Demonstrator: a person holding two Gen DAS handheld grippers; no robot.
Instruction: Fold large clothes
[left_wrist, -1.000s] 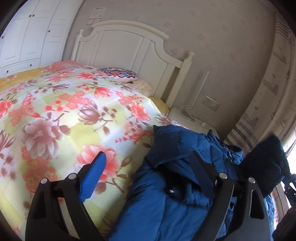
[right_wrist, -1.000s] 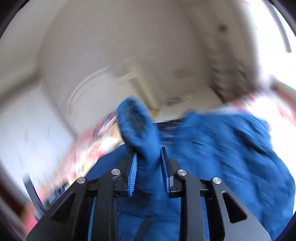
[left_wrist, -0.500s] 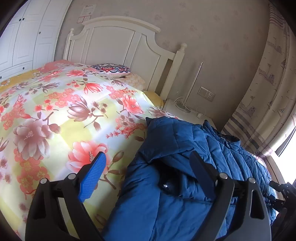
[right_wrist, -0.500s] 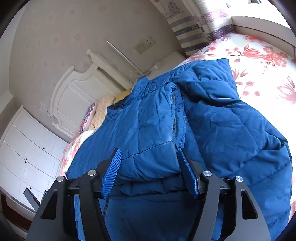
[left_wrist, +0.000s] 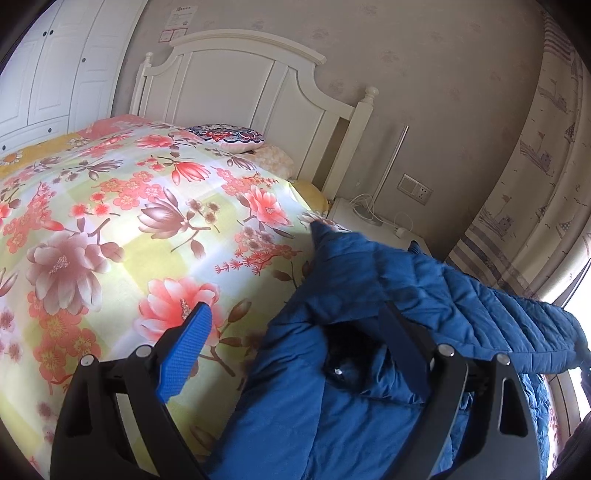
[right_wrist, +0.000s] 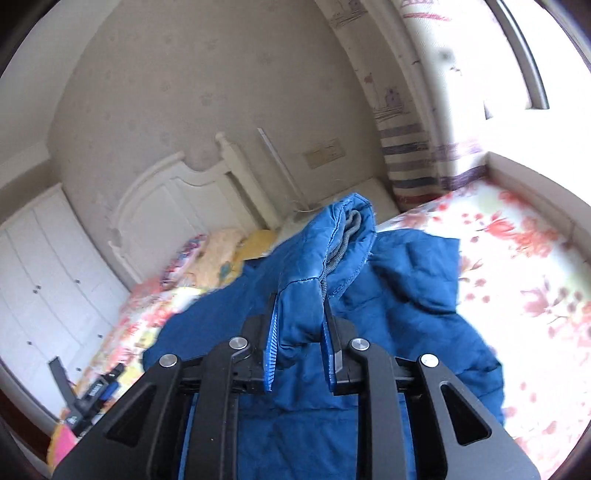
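A large blue puffer jacket (left_wrist: 295, 413) lies on the floral bedspread (left_wrist: 110, 206), spread toward the bed's right side. My left gripper (left_wrist: 293, 308) hovers open over the jacket's left edge, one finger above the bedspread and the other above the blue fabric, gripping nothing. In the right wrist view my right gripper (right_wrist: 299, 306) has its jaws closing, and its pads press on a sleeve end (right_wrist: 332, 240) of the jacket (right_wrist: 406, 314). The cuff with its grey knit lining stands up above the fingers.
A white headboard (left_wrist: 236, 85) and a patterned pillow (left_wrist: 229, 134) are at the far end. A white nightstand (left_wrist: 365, 221) with cables stands beside the bed; curtains (left_wrist: 535, 166) and a bright window are to the right. White wardrobe doors (right_wrist: 44, 266) line the left wall.
My right gripper let go of a blue fold, opened wide over the jacket, then closed on the sleeve end and raised it. The left gripper stayed open and in place.
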